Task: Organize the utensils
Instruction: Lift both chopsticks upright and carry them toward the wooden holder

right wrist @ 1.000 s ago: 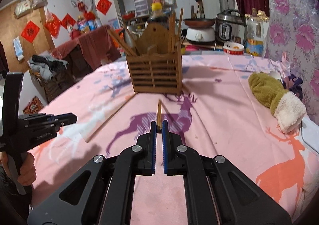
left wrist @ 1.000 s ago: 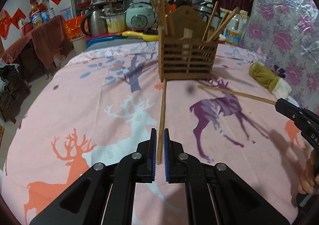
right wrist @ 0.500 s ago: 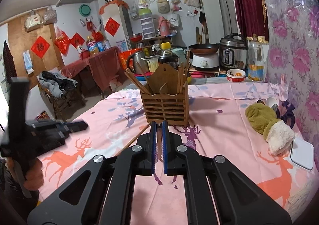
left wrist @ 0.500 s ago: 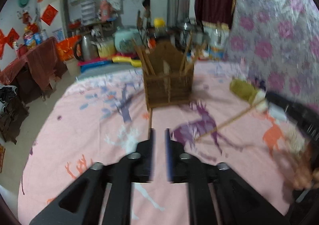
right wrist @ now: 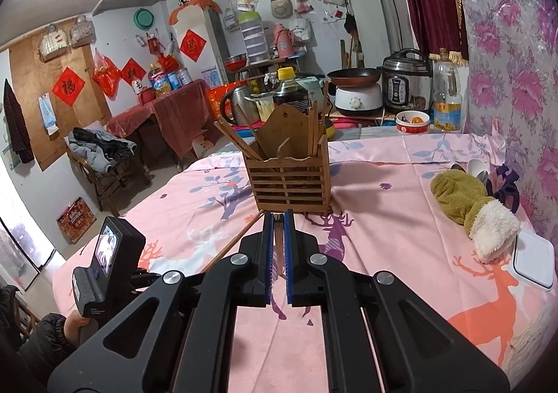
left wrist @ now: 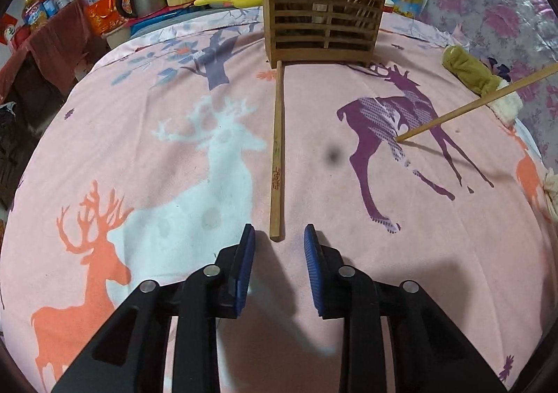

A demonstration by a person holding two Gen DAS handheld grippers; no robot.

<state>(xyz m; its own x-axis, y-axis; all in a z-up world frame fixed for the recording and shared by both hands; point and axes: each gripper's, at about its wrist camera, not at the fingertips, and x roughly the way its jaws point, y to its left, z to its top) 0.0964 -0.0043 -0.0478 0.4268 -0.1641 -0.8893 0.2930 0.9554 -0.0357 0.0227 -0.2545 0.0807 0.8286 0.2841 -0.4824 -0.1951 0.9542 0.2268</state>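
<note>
Several chopsticks already stand in the slatted wooden holder (right wrist: 289, 180) on the deer-print desk (left wrist: 139, 135). One chopstick (left wrist: 277, 152) lies flat before the holder, its near end between the spread fingers of the left claw (left wrist: 278, 236). The right claw (right wrist: 278, 246) pinches a second chopstick (left wrist: 477, 103), raised above the cloth. Judged remaining: both into the holder.

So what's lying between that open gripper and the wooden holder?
In the left wrist view, one chopstick lies on the pink cloth, running from the left gripper to the wooden holder.
</note>
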